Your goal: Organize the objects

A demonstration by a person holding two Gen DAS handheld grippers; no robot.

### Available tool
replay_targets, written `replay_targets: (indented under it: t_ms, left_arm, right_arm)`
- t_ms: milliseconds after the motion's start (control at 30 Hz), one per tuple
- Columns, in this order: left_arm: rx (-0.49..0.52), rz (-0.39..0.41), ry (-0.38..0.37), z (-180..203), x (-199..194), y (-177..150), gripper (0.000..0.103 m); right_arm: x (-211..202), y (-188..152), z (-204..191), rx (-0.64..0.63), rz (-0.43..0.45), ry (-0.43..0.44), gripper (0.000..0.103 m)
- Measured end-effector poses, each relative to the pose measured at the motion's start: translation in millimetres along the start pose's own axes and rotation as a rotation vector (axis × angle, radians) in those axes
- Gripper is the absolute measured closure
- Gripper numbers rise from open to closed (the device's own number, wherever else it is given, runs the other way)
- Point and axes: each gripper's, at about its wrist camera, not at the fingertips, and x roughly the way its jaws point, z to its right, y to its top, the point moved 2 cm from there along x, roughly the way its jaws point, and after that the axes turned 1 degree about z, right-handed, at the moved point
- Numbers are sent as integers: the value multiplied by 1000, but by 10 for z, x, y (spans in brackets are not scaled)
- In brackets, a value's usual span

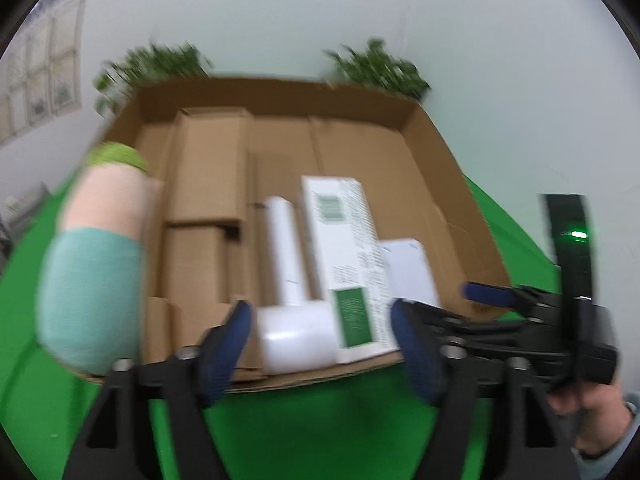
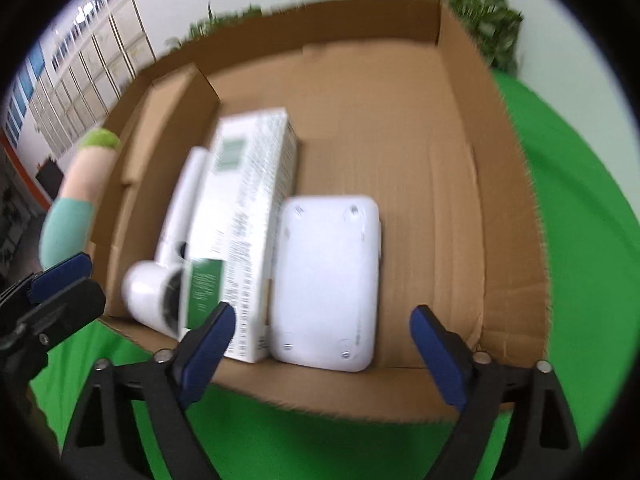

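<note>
Cardboard box (image 2: 480, 184) w/ white items; both grippers open.

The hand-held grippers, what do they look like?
Each hand-held gripper, left and right, has a black frame with silver bolts and two dark blue fingers. The right one carries a black block with a green light. A grey-blue sleeve shows.

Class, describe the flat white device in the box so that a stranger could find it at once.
Start at the open brown cardboard box on the green cloth. Three pale items lie side by side near its front wall. The flat white rounded-rectangle device is the rightmost, beside the tall white-and-green printed carton, and alone has small screw dimples at its corners.
</note>
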Motion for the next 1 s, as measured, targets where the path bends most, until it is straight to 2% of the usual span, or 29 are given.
replay_targets:
  t_ms: [33, 100, 200, 367, 533, 700, 1000]
  left_arm:
    - [4, 29, 25, -43, -43, -23, 22]
    - [18, 84, 86, -161, -125, -101, 18]
    - [23, 107, 153, -334, -135, -173, 17]
    - [-51, 130, 224, -558, 21, -295, 16]
    - [30, 160, 322, -486, 155, -405, 13]
    - [40, 156, 322, -479, 217, -428, 6]
    - [32, 130, 319, -487, 284, -416, 3]
  right_arm:
    - [-65, -51, -45, -4, 38, -4, 0]
    - [-32, -45, -172, -27, 85, -20, 0]
    - [27, -96, -290, -63, 147, -68, 0]
    - [69, -135, -437, -51, 219, -142, 0]
    - [-3, -230, -335, -76, 243, -188, 1]
    - [-6, -267, -274, -63, 262, -221, 1]
    - [10, -289, -262, -61, 256, -224, 1]
